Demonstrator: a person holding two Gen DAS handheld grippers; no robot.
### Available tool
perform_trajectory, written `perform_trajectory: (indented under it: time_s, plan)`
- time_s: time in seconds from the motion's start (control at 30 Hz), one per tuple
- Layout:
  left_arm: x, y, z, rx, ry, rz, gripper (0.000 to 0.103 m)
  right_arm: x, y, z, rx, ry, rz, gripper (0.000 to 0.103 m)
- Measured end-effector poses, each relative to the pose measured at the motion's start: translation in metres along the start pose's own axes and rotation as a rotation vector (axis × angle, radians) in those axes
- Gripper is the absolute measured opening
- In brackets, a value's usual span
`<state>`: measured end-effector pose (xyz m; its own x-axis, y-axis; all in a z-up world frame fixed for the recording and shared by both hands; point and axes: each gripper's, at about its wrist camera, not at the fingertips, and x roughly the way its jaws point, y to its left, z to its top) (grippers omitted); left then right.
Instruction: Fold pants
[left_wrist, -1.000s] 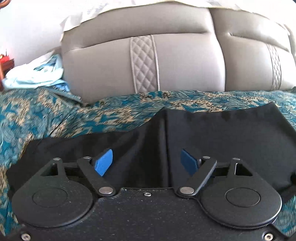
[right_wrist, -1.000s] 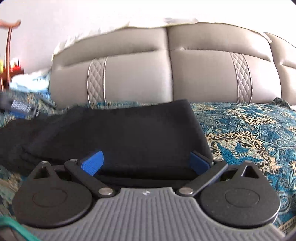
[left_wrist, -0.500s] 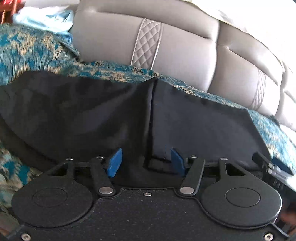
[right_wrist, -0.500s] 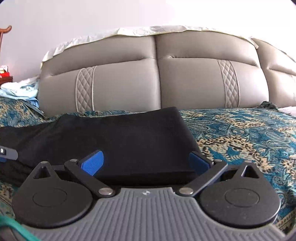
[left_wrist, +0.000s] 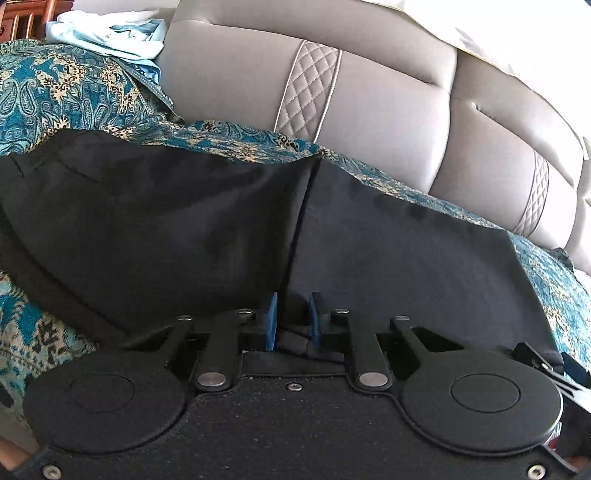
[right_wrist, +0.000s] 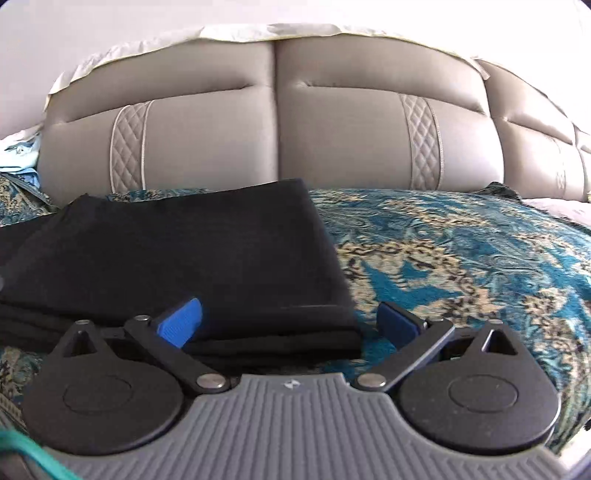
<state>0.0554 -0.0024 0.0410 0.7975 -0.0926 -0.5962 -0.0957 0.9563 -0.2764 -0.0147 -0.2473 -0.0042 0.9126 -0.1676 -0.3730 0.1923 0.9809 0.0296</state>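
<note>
The black pants (left_wrist: 388, 258) lie across the patterned bedspread, a seam running down their middle. My left gripper (left_wrist: 292, 320) sits at their near edge with its jaws closing, and a raised ridge of black cloth is pinched between the blue pads (left_wrist: 272, 317). In the right wrist view the pants (right_wrist: 184, 251) show as a flat folded stack with a square right end. My right gripper (right_wrist: 290, 323) is open, its blue fingers (right_wrist: 179, 321) straddling the near right corner of the stack without pressing it.
A grey padded headboard (right_wrist: 277, 129) rises behind the bed. The teal and gold bedspread (right_wrist: 461, 258) stretches to the right of the pants. Light blue cloth (left_wrist: 107, 37) is heaped at the far left, by the headboard.
The left gripper's jaws have narrowed from wide apart to a pinch on the cloth, and it has rolled and moved in over the pants. The right gripper stays open and its view has tilted slightly.
</note>
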Motion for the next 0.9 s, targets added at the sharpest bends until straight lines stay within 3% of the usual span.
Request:
perform_trajectory:
  time_s: [0.5,0.57,0.63,0.73,0.9]
  plan:
    - [-0.006,-0.006,-0.013,0.104,-0.010,0.004,0.024,-0.005,-0.017,-0.007,0.024,-0.002,-0.001,0.103]
    - [-0.009,-0.007,-0.012,0.107,-0.002,0.000,0.042,-0.006,-0.017,-0.007,0.030,-0.019,-0.009,0.103]
    - [-0.015,-0.002,-0.010,0.093,-0.001,-0.014,0.050,-0.009,-0.014,-0.004,0.059,-0.037,-0.023,0.103]
    - [-0.030,0.013,-0.006,0.069,-0.042,-0.017,0.065,-0.020,-0.010,0.002,0.062,-0.094,0.037,0.103]
    - [-0.046,0.052,0.005,0.004,-0.101,0.036,0.077,-0.026,0.020,0.018,-0.007,-0.101,0.098,0.103]
